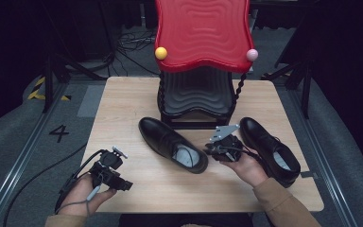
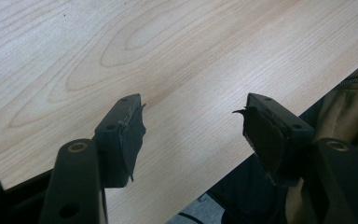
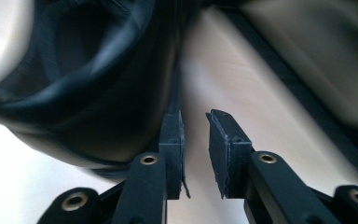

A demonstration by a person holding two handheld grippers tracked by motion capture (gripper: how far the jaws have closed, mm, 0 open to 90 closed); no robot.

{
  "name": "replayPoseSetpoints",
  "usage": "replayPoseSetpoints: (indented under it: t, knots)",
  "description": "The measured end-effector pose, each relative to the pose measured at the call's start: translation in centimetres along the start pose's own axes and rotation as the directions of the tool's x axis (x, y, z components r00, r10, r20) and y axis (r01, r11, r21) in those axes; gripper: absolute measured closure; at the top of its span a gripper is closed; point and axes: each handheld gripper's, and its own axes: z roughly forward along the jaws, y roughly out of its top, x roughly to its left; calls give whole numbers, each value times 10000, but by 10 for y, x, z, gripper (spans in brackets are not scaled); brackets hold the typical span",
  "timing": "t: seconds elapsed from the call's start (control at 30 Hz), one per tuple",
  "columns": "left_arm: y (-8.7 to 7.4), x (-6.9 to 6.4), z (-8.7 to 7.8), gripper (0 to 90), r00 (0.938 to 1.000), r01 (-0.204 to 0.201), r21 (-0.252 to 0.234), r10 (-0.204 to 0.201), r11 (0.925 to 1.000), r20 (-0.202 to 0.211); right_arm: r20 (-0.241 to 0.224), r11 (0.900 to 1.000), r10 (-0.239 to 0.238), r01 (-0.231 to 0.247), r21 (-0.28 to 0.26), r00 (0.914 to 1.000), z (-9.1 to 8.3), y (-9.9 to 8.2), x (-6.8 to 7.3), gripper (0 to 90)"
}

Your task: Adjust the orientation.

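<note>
2 black shoes are lying on the table (image 1: 123, 94) in front of a red and black shoe rack (image 1: 201, 61). The left shoe (image 1: 172, 143) is resting near the table's middle, its long axis running diagonally, toe toward the far left and heel opening toward the person. The right shoe (image 1: 270, 147) is lying just beyond the right hand (image 1: 248, 168), angled much the same.

The right gripper (image 1: 212, 151) is sitting between the 2 shoes, nearer the left shoe's heel; in the right gripper view its jaws are standing narrowly apart with nothing between them, one jaw just beside a shoe's black side. The left gripper (image 2: 193, 130) is resting near the table's front left edge, well apart from both shoes, jaws wide and gripping nothing.

Judging by this, the right hand is the better placed for taking either shoe.
</note>
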Motion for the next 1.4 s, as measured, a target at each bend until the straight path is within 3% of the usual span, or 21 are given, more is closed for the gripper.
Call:
replayPoseSetpoints:
  t: [0.03, 0.07, 0.13, 0.17, 0.23, 0.43, 0.67, 0.9, 1.03, 1.13, 1.17, 1.23, 1.37, 1.4]
  knots:
    - [0, 0, -1, 385, 10000, 29, -58, -29, 10000, 6, 719, 9998, 130, -139, 118, 9973, -2, -2, -4, 759]
    - [0, 0, -2, 385, 10000, 9, -94, -9, 10000, -1, 921, 9986, 513, -518, 37, 9944, -5, -5, -12, 758]
    - [0, 0, -2, 385, 10000, 5, -76, -5, 10000, -2, 912, 9917, 1281, -1268, -197, 9876, -13, -10, -25, 759]
    - [0, 0, -2, 385, 10000, 27, -78, -27, 10000, -21, 761, 9897, 1422, -1406, -261, 9869, -17, -11, -28, 759]
    - [1, 0, -1, 385, 10000, 19, -9, -19, 10000, -9, 442, 9888, 1442, -1422, -452, 9886, -24, -10, -30, 758]
    - [1, -1, -1, 385, 9999, -144, -12, 144, 9999, -74, 84, 9899, 1278, -1270, -631, 9918, -32, -4, -26, 755]
    - [0, 1, -1, 395, 9999, 18, -192, -15, 9998, 132, -769, 9890, 1221, -1279, -745, 9895, -41, 13, -16, 673]
    - [-1, 6, -5, 402, 9998, 110, -445, -103, 9989, 152, -1702, 9977, 413, -499, -464, 9845, -35, 36, -1, 635]
    - [2, 5, -5, 401, 9999, -8, -499, 16, 9988, 157, -2025, 9989, 56, 42, 476, 9793, -15, 49, 7, 613]
    - [2, 5, -5, 401, 9999, -11, -522, 20, 9986, 162, -2056, 9961, -252, 419, 771, 9783, -6, 54, 10, 613]
    - [2, 5, -6, 402, 9998, 10, -559, 0, 9984, 174, -2360, 9926, -364, 626, 1043, 9711, 4, 58, 13, 617]
    - [2, 6, -8, 402, 9998, 24, -596, -13, 9982, 190, -2614, 9882, -349, 723, 1347, 9646, 14, 61, 15, 648]
    - [1, 7, -9, 401, 9998, 7, -678, 6, 9977, 197, -2465, 9772, -554, 1032, 1853, 9675, 26, 65, 20, 730]
    - [1, 7, -9, 401, 9998, 25, -690, -11, 9976, 215, -2264, 9735, -662, 1127, 1990, 9718, 28, 67, 21, 802]
